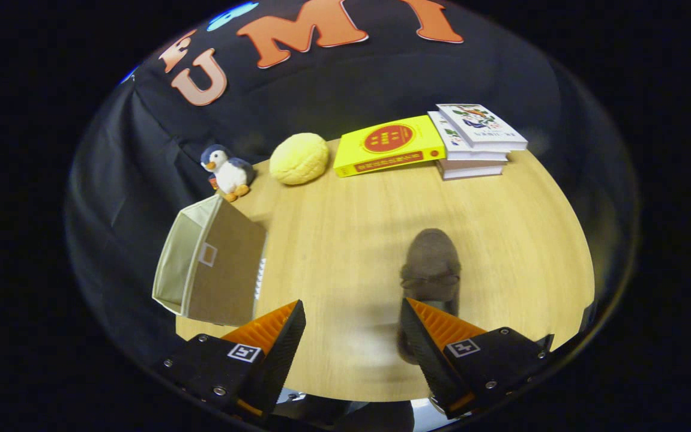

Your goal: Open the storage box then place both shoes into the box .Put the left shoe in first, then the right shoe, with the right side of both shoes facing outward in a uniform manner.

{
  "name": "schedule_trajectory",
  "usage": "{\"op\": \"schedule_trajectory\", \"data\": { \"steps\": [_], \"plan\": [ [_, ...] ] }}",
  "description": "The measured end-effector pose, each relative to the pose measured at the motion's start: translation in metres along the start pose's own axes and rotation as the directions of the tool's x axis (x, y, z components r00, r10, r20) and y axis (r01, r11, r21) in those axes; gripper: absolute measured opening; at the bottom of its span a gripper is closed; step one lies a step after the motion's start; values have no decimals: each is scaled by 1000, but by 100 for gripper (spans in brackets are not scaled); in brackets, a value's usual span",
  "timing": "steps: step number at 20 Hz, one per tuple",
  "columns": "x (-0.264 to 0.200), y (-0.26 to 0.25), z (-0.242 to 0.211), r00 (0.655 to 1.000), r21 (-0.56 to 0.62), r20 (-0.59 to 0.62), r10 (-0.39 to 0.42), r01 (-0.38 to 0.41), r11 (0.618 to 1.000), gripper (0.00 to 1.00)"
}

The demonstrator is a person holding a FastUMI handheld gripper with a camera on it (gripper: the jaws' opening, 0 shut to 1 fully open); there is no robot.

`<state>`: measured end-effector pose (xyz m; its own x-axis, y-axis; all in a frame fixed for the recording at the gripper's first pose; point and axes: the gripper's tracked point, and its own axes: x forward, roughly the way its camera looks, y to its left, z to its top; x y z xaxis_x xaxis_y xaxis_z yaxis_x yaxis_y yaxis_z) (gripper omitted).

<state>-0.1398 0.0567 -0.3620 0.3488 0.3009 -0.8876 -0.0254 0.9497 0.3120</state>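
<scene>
On the wooden table, just ahead of my wide-open, empty gripper and partly under its right finger, lies a grey shoe, soft and light I think, best pinched at the collar, with the storage box at left.

A wooden table carries a grey shoe near its middle. Left of the shoe stands a fabric box; behind the shoe lie a toy penguin, a yellow cushion, a yellow book and stacked books; the gripper fingers are spread apart
</scene>
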Motion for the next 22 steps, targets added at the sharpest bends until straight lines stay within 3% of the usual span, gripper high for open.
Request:
{"op": "schedule_trajectory", "data": {
  "steps": [5,9,11,12,14,20,22],
  "plan": [
    [22,-65,-24,994,-8,-48,-94,94,996,90],
    [49,-92,-37,989,-44,-83,-124,120,992,80],
    [62,-98,-44,986,-56,-106,-127,121,991,70],
    [70,-102,-44,986,-59,-108,-130,124,991,55],
    [82,-113,-39,984,-58,-89,-152,148,987,40],
    [107,-118,-33,988,13,-59,-144,145,989,16],
    [105,-121,-31,987,12,-53,-151,152,988,13]
  ]
}}
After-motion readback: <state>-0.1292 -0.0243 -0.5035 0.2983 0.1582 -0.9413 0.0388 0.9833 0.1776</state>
